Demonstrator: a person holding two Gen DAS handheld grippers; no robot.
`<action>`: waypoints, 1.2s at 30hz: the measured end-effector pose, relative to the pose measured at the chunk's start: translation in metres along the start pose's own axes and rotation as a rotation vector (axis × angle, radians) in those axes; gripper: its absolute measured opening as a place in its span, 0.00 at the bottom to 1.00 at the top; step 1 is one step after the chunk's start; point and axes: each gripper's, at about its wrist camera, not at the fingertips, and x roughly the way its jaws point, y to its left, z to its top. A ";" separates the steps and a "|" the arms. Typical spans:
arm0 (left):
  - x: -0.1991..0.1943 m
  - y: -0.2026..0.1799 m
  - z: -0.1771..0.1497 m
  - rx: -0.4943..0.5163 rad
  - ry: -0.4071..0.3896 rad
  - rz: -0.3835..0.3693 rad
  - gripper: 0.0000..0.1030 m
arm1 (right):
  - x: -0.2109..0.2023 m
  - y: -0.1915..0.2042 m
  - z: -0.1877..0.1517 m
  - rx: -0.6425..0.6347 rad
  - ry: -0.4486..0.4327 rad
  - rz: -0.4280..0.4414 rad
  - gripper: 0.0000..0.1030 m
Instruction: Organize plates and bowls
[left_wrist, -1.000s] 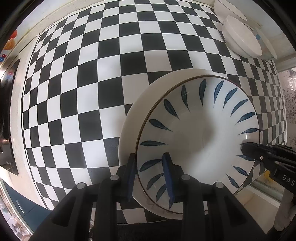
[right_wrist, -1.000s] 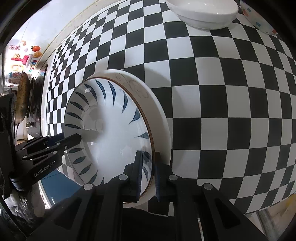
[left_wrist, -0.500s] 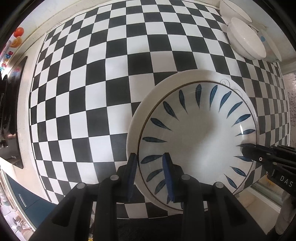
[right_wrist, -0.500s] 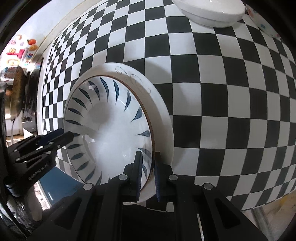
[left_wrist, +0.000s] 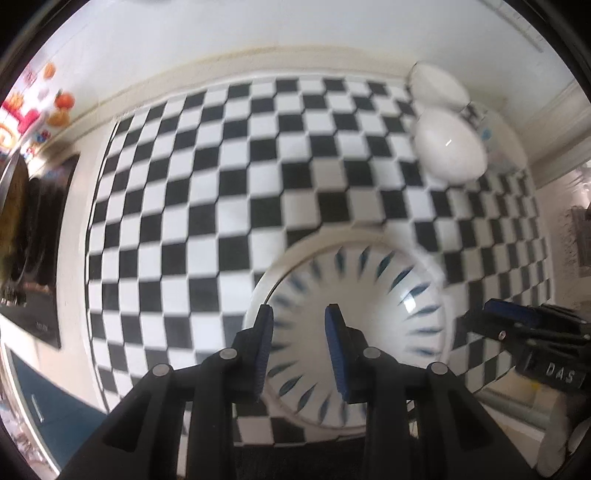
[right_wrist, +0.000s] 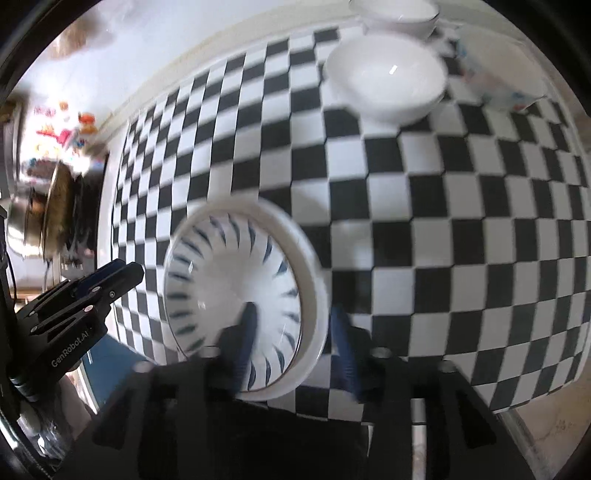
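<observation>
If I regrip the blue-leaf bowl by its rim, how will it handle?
The blue-leaf bowl looks like glazed ceramic: probably rigid, fairly heavy, breakable. Its glossy highlights suggest a slick rim, so pads may slip. It sits nested on a white plate, so pushing it may move both across the checkered cloth.

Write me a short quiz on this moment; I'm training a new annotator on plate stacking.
1. True or false: the left hand-held gripper is shut on the blue-leaf bowl.
2. The blue-leaf bowl sits directly on: A a wooden tray, B a white plate, C a folded towel.
3. Fill in: the jaws of the right hand-held gripper stand ____.
Key: 1 false; 2 B; 3 open.
</observation>
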 end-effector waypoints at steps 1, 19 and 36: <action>-0.003 -0.005 0.009 0.009 -0.010 -0.009 0.26 | -0.009 -0.003 0.004 0.021 -0.021 0.005 0.53; 0.044 -0.083 0.167 0.150 -0.008 -0.099 0.31 | -0.052 -0.114 0.098 0.407 -0.253 -0.007 0.60; 0.140 -0.125 0.203 0.095 0.157 -0.155 0.15 | 0.024 -0.145 0.174 0.307 -0.101 -0.004 0.14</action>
